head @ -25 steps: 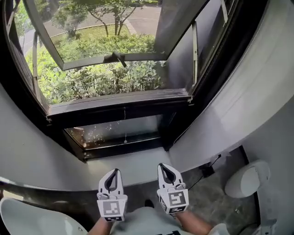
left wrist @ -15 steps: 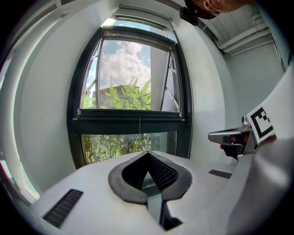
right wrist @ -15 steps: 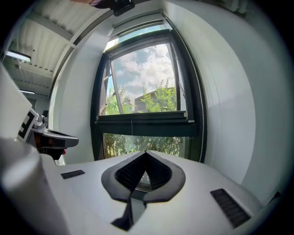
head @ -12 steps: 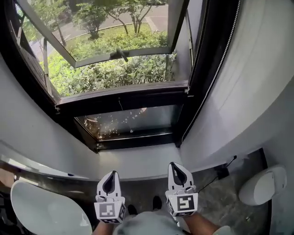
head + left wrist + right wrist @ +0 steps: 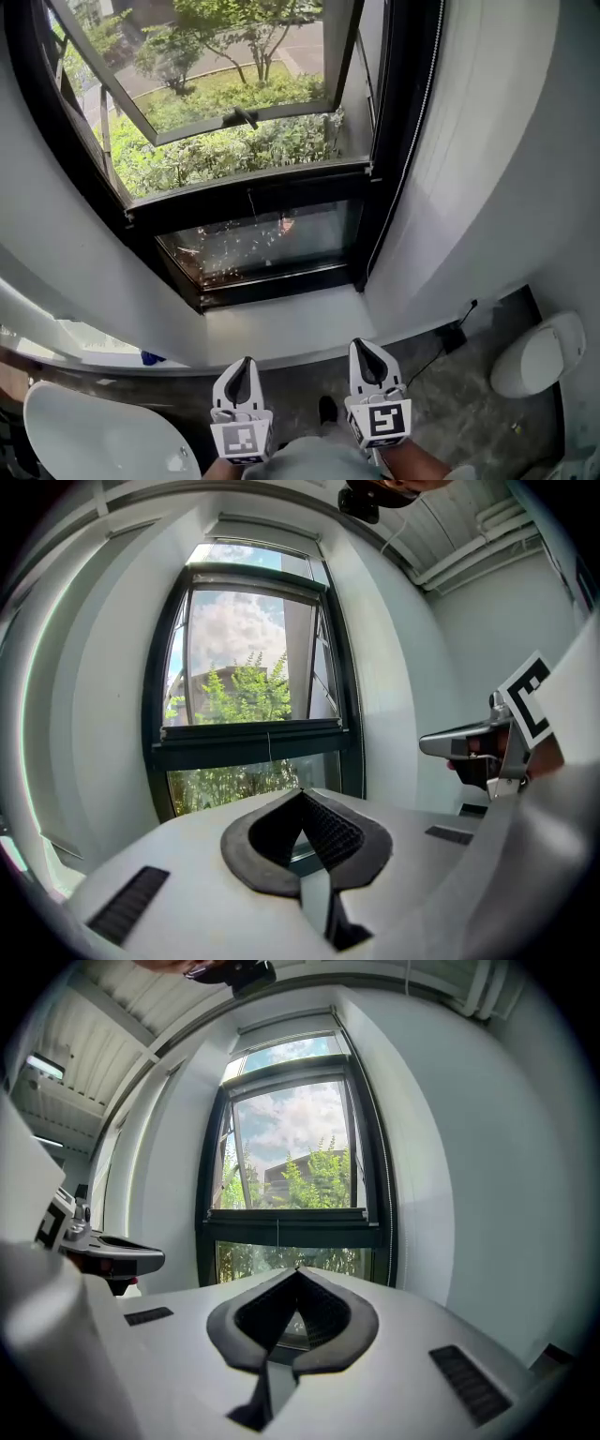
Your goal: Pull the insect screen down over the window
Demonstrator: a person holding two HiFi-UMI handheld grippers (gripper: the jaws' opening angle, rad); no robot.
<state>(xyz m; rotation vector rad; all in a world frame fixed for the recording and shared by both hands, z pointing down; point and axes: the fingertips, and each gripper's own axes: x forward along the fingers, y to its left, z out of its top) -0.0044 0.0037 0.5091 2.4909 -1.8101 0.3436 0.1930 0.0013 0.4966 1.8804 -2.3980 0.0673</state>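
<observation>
The black-framed window (image 5: 248,202) has its upper sash (image 5: 234,117) tilted open outward over green bushes, with a fixed pane (image 5: 262,244) below. No screen shows across the opening. A thin cord (image 5: 251,211) hangs in front of the middle crossbar, seen too as the cord (image 5: 269,747) and the cord (image 5: 277,1232). My left gripper (image 5: 244,361) and right gripper (image 5: 361,344) are side by side low in the head view, well short of the window, both shut and empty. Each gripper view looks over its own shut gripper, the left gripper (image 5: 302,791) and the right gripper (image 5: 298,1269), level at the window.
A white toilet (image 5: 539,354) stands at the right on the grey floor. A white basin (image 5: 94,441) is at the lower left. A bead chain (image 5: 412,122) runs down the frame's right side. A dark plug and cable (image 5: 457,336) sit by the right wall.
The head view has swung: the window now sits higher and further left, with more floor and toilet showing. Both grippers stay shut side by side, a little lower in the picture.
</observation>
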